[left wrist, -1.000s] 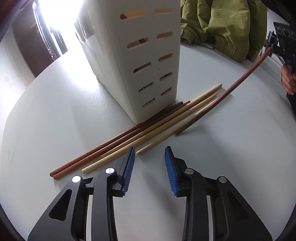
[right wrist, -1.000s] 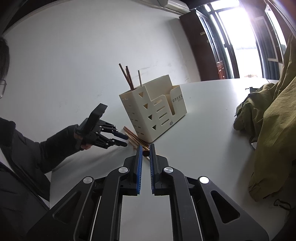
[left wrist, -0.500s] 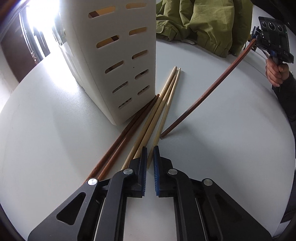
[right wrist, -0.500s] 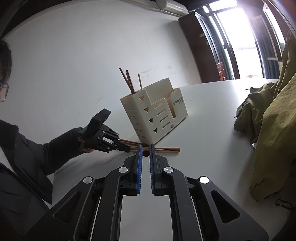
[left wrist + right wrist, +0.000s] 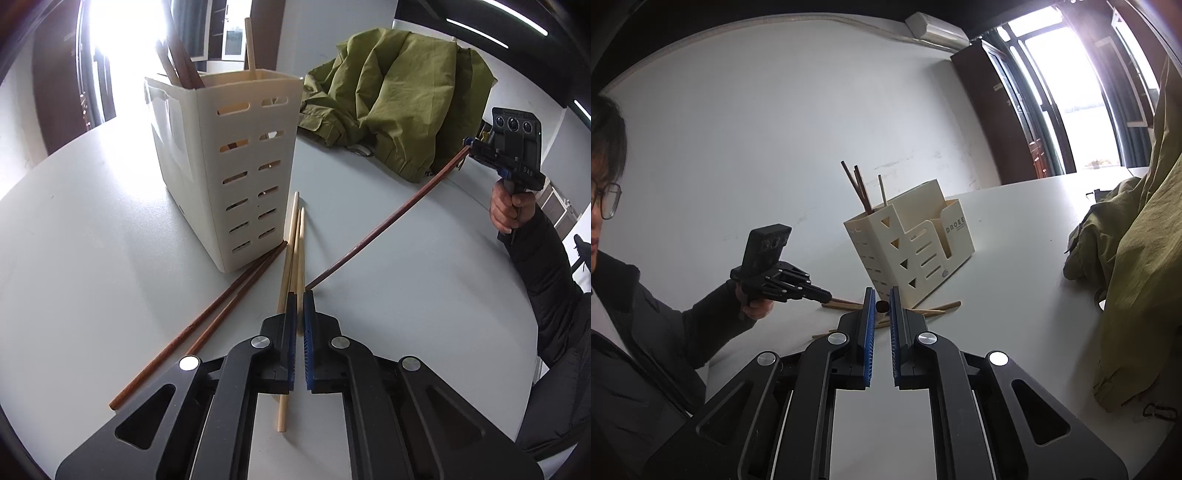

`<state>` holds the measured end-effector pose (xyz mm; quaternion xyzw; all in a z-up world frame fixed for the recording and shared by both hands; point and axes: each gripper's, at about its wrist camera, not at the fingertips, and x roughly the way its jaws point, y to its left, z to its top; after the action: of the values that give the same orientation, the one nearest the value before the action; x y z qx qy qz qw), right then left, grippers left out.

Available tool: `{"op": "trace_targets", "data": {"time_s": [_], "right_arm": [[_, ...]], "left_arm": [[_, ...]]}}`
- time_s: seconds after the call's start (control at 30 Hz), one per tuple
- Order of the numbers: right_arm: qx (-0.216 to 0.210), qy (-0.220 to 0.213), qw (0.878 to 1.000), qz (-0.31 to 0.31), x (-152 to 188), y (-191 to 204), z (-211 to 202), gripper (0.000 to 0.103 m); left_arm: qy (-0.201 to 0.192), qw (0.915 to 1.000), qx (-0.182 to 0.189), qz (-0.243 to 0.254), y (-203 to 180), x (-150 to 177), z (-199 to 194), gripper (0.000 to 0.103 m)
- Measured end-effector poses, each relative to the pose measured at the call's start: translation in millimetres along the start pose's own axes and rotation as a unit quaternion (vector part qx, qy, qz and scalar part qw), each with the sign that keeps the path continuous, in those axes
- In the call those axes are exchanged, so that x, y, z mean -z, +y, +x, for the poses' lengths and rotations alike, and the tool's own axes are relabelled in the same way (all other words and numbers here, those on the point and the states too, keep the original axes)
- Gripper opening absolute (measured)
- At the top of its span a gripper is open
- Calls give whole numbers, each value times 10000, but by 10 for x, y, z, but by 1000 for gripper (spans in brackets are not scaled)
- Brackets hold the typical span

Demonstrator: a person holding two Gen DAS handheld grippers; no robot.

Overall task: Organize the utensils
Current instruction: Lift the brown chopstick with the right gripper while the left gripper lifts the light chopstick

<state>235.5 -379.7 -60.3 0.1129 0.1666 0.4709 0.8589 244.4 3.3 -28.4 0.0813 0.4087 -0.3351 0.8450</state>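
Left wrist view: left tongs [image 5: 300, 295] are clenched on one light chopstick [image 5: 301, 240]; the jaws have just been closing, and the stick runs up between the pads. Its long axis lies straight ahead of the tongs, toward the cream holder [image 5: 236, 166]. Two more light sticks [image 5: 290, 258] lie just beside it, parallel, and may be touching it (drag-along risk on lift). A dark pair [image 5: 221, 306] lies angled to the left, its far tips against the holder's base corner. The holder stands upright with sticks already in it, top open, close ahead. Bare desk [image 5: 92, 240] is seen on the left; a green jacket [image 5: 399, 99] is well behind.

Right wrist view: right tongs [image 5: 882, 295] are clamped on one end of a dark chopstick [image 5: 882, 306], seen end-on; in the left view that stick [image 5: 388, 218] is seen slanting down to a tip resting on the desk just beside the left tongs. The holder [image 5: 908, 251] lies ahead of these tongs, with the left tongs [image 5: 816, 293] at its near corner. Judged: the left hand is nearer the holder, and a lift and upending over its open top is needed next.
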Motion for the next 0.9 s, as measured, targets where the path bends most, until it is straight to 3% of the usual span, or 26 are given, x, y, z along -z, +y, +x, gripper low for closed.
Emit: {"op": "trace_targets", "data": {"time_s": [0.2, 0.3, 0.33, 0.4, 0.47, 0.57, 0.63, 0.73, 0.9], "right_arm": [[-127, -374, 9992, 48, -81, 48, -37, 8], [-136, -411, 9991, -11, -119, 108, 18, 8], [-150, -380, 9992, -24, -121, 123, 40, 8], [-145, -315, 9994, -22, -104, 133, 90, 8], [-124, -259, 9996, -12, -91, 126, 121, 8], [-107, -258, 9996, -4, -82, 123, 110, 8], [-92, -294, 9995, 15, -81, 111, 82, 8], [-69, -311, 9995, 46, -74, 88, 63, 8], [-76, -261, 9996, 23, -61, 100, 82, 8]], "left_arm": [[-613, 9978, 104, -248, 2, -118, -375, 0], [-657, 9977, 41, -190, -51, -186, -364, 0], [-557, 9984, 55, -113, -69, -170, -319, 0], [-183, 9990, -388, 124, -122, -101, -101, 0], [326, 9956, -794, 389, -145, 23, 185, 13], [818, 9925, -687, 596, -220, 221, 483, 18], [930, 9900, -676, 818, -310, 319, 570, 21], [986, 9871, -782, 993, -388, 366, 649, 41], [984, 9875, -900, 841, -290, 343, 718, 43]]}}
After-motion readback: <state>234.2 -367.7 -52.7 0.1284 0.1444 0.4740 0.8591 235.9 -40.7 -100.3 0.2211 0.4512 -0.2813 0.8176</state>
